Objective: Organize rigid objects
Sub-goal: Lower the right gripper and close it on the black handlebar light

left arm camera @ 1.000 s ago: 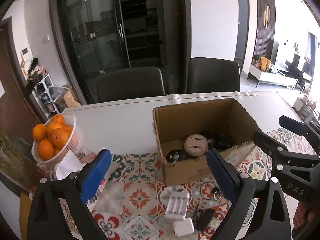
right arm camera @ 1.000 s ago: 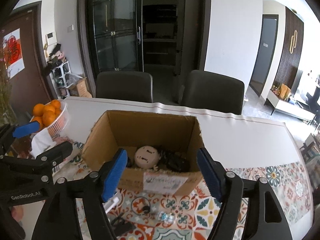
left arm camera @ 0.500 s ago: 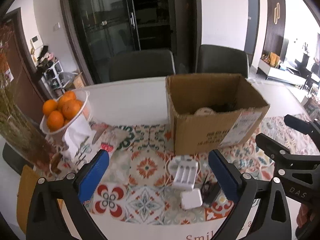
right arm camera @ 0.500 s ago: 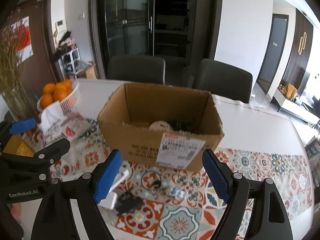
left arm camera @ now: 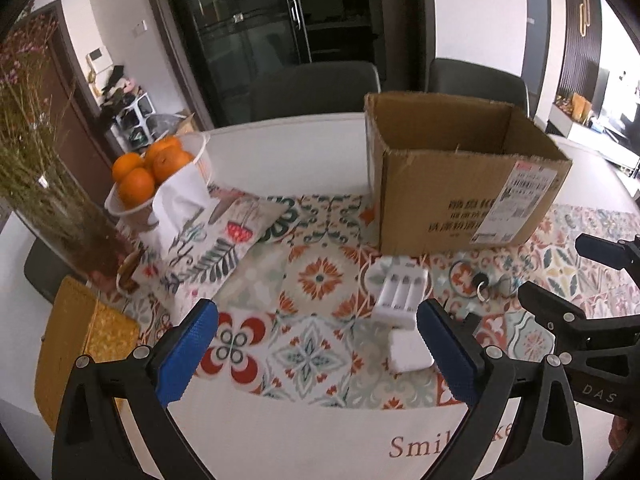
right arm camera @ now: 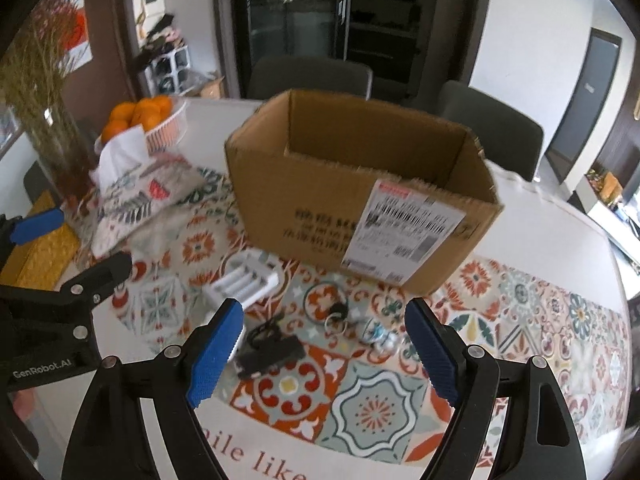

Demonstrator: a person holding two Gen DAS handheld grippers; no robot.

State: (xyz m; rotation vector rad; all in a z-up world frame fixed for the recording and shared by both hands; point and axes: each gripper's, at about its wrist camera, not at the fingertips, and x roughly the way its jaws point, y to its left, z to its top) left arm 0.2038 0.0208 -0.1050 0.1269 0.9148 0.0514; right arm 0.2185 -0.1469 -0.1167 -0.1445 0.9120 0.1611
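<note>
in the left wrist view, the left gripper had its fingers spread with nothing between them, above the patterned worktop; a white battery charger and a white adapter lay near the cardboard box. in the right wrist view, the right gripper was spread and empty over a black clip and key rings. judging by this, several items were left to box.
</note>
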